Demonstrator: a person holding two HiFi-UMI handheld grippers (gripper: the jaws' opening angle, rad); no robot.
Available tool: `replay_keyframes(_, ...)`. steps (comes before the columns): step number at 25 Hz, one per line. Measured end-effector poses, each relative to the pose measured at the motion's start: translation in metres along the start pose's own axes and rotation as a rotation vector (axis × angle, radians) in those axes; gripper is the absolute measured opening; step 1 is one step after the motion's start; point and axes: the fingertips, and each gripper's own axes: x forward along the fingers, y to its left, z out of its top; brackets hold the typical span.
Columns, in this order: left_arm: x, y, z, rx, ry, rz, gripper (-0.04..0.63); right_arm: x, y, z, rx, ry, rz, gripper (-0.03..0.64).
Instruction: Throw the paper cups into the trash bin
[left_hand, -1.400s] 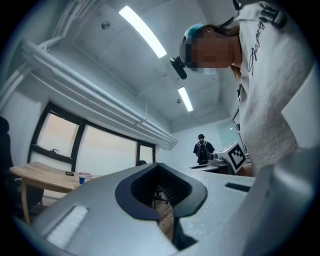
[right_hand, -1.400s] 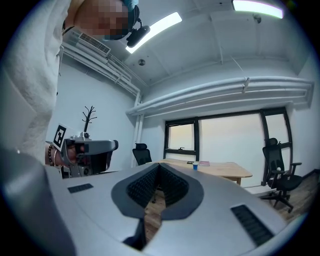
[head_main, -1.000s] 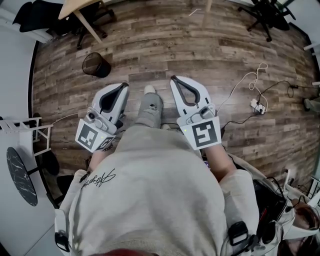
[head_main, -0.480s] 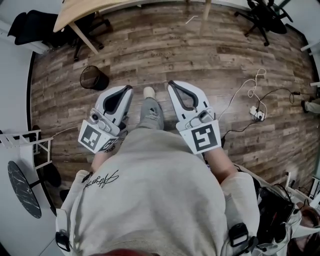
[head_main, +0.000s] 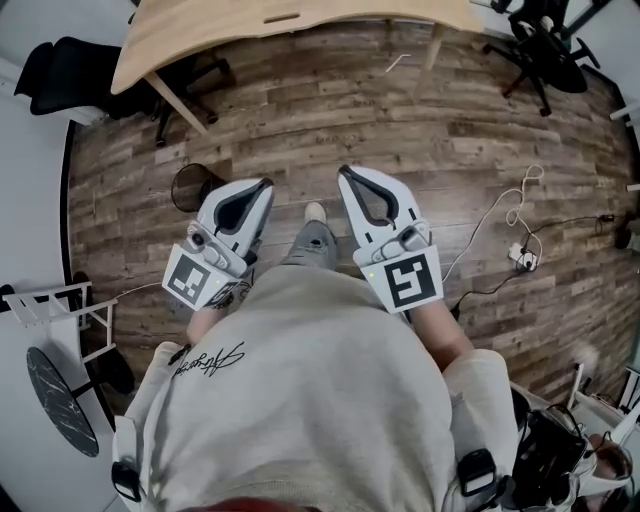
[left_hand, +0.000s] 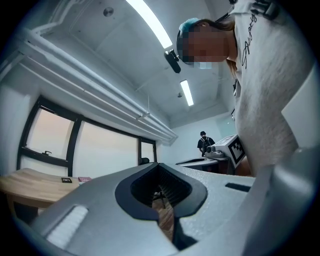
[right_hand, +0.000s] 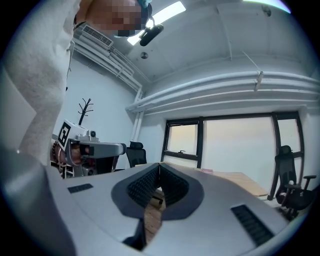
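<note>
Dark round trash bin (head_main: 190, 186) on the plank floor (head_main: 450, 140), left of centre in the head view. Right side cut off behind the left claw (head_main: 263, 185); inside too dark to make out.

Left claw held over the floor, overlapping the bin's edge in the picture, tips pressed together, nothing gripped. In the left gripper view, only a sliver of floor seen through the oval gap behind the closed tips.

Right claw (head_main: 345, 172) right of centre, likewise closed and empty, pointing toward the top of the frame alongside the left one. A shoe (head_main: 315, 212) and a grey trouser leg between the two.

Black-and-white square marker on the left cube (head_main: 192, 277) and on the right cube (head_main: 405, 280): blocky patterns, no letters.

Black cursive script on the pale shirt (head_main: 205, 357), lower left of centre, too looped to read.

Wooden table (head_main: 280, 25) along the top edge, far side cut off by the frame. In the left gripper view, two small flat things on it at far left, print too small to read.

Black chair (head_main: 60, 60) at upper left, partly under the table. Another chair (head_main: 545, 45) at upper right, clipped by the frame.

Cables (head_main: 522, 258) and a plug strip on the floor at right.

Small dark-clothed figure (left_hand: 204, 142) far off in the left gripper view, no detail legible.
</note>
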Motion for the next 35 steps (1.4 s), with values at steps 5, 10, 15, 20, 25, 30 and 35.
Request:
replay_keyframes(5, 0.021, 0.062, -0.011, -0.007, 0.025, 0.000, 0.003, 0.055, -0.030, 0.002, 0.012, 0.008, -0.020, 0.011)
replay_keyframes(10, 0.042, 0.120, -0.015, -0.024, 0.022, -0.007, 0.003, 0.112, -0.057, 0.003, 0.023, 0.003, -0.024, 0.011)
replay_keyframes(15, 0.055, 0.165, -0.020, -0.034, 0.024, -0.009, 0.003, 0.158, -0.069, 0.000, 0.021, 0.015, -0.013, 0.011)
replay_keyframes(20, 0.061, 0.202, -0.032, -0.051, 0.023, -0.011, 0.003, 0.194, -0.079, -0.002, 0.046, 0.023, -0.013, 0.011)
replay_keyframes(25, 0.070, 0.224, -0.040, -0.065, 0.017, -0.028, 0.003, 0.211, -0.088, -0.008, 0.051, 0.036, -0.035, 0.009)
replay_keyframes(30, 0.077, 0.228, -0.045, -0.075, 0.016, -0.030, 0.003, 0.214, -0.093, -0.015, 0.070, 0.043, -0.036, 0.011)
replay_keyframes(35, 0.083, 0.230, -0.042, -0.097, 0.003, -0.020, 0.003, 0.221, -0.098, -0.018, 0.067, 0.048, -0.014, 0.009)
